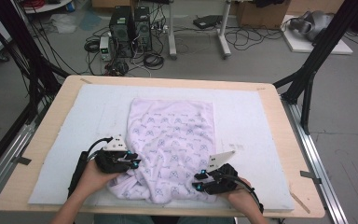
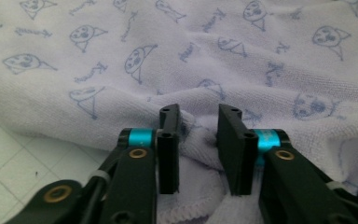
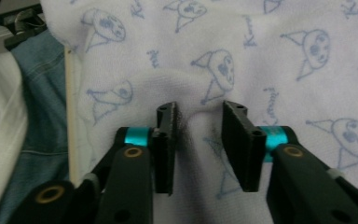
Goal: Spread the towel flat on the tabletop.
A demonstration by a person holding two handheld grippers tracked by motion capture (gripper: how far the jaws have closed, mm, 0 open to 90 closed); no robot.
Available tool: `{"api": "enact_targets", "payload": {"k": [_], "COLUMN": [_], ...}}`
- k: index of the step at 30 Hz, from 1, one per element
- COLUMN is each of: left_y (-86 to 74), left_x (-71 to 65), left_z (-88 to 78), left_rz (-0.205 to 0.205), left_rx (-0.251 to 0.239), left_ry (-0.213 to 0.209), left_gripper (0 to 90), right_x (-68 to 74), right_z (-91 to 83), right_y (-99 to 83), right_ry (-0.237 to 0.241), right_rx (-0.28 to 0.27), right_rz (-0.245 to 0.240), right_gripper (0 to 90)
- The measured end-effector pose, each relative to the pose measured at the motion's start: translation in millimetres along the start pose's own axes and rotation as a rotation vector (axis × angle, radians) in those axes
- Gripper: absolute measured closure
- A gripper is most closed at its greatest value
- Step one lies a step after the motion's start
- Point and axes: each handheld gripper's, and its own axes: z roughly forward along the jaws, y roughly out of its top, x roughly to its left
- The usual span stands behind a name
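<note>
Both grippers are pinching the towel's near edge.
The towel (image 1: 172,144) is lying lengthwise away across the counter (image 1: 279,140); left gripper (image 1: 129,162) and right gripper (image 1: 199,181) are each grasping a near corner fold.

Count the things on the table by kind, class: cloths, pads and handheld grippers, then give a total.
Towels (white with a blue print): 1, towel
Pale foam mats: 1, mat
Handheld grippers: 2, left gripper, right gripper
Total: 4
</note>
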Motion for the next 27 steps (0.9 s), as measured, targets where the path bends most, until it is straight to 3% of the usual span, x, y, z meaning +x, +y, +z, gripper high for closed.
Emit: {"api": "enact_targets", "payload": {"k": [3, 8, 12, 15, 19, 21, 24, 27], "left_y": [1.5, 11.1, 23.6, 32.6, 38.5, 36.9, 30.7, 28.0], "left_x": [-1.0, 1.1, 9.1, 23.0, 50.5, 62.9, 74.8, 78.6], "left_z": [-2.6, -13.0, -19.4, -16.8, -3.2, 6.9, 21.2, 26.5], "left_rz": [0.0, -0.019, -0.028, -0.067, -0.151, -0.19, -0.223, -0.236], "left_rx": [-0.01, -0.08, -0.132, -0.152, -0.143, -0.122, -0.067, -0.049], "left_ry": [0.007, 0.02, 0.071, 0.116, 0.18, 0.2, 0.204, 0.192], "left_gripper": [82.4, 83.5, 83.6, 83.8, 83.9, 83.9, 83.8, 81.6], "right_x": [-2.2, -2.8, -13.7, -30.0, -62.0, -81.5, -108.4, -123.1], "right_z": [0.0, -9.5, -25.2, -32.7, -28.9, -19.0, -0.8, 12.9], "right_y": [1.6, 14.3, 32.8, 48.7, 64.2, 66.2, 59.7, 52.3], "right_ry": [-0.01, -0.03, -0.078, -0.12, -0.165, -0.166, -0.156, -0.129], "right_rx": [0.003, 0.013, -0.027, -0.04, -0.04, -0.014, 0.021, 0.031], "right_rz": [-0.031, -0.08, -0.088, -0.079, -0.023, 0.036, 0.116, 0.169], "right_gripper": [80.7, 83.3, 83.6, 83.8, 83.8, 83.6, 83.2, 81.7]}}
